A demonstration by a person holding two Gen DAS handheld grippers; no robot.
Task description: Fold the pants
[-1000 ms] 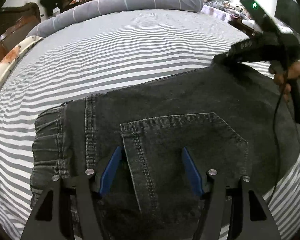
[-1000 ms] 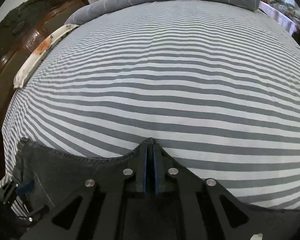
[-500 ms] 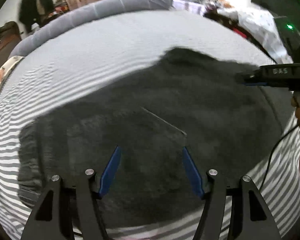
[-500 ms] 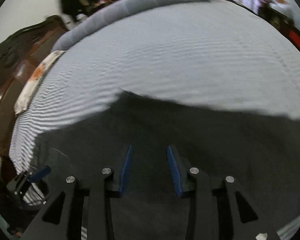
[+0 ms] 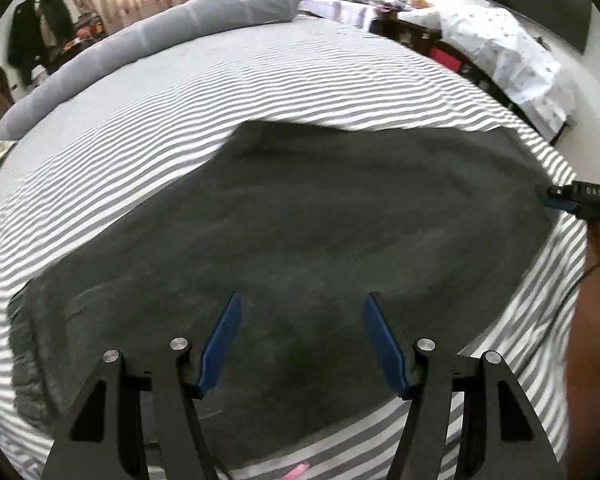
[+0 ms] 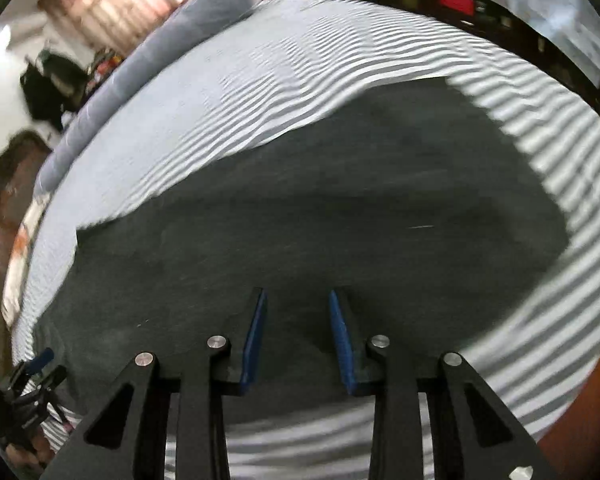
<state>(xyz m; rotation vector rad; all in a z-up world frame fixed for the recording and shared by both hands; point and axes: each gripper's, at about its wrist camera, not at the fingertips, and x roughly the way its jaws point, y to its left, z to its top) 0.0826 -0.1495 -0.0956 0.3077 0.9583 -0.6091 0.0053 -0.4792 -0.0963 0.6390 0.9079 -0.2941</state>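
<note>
1. Left wrist view is showing the striped bed sheet (image 5: 260,80) filling most of the frame, with the pants (image 5: 300,220) lying flat on its near half, running left to right. Dark grey denim, motion-blurred.
2. Right wrist view is showing the same pants (image 6: 320,208) spread from near left toward far right, with striped sheet (image 6: 284,64) visible on the far side and along the near edge.
3. Progress, judging from the outline only: the pants are looking like one broad slab, so the legs are probably already lying one on the other. Blur is hiding seams and layers, so I'm not confirming that. The shortening folds along the length are looking undone; the piece is nowhere near a compact stack.
4. Left gripper (image 5: 302,340) is hovering over the near middle of the pants, jaws standing wide apart, nothing between the pads.
5. Right gripper (image 6: 298,340) is hovering over the near part of the pants, jaws parted but narrower than the left. They have just been closing slightly, with no cloth between them.
6. Writing: white letters on the right gripper body at the right edge of the left wrist view (image 5: 592,196), reading roughly "DAS". Too small to be sure. No label or brand is showing on the pants.
</note>
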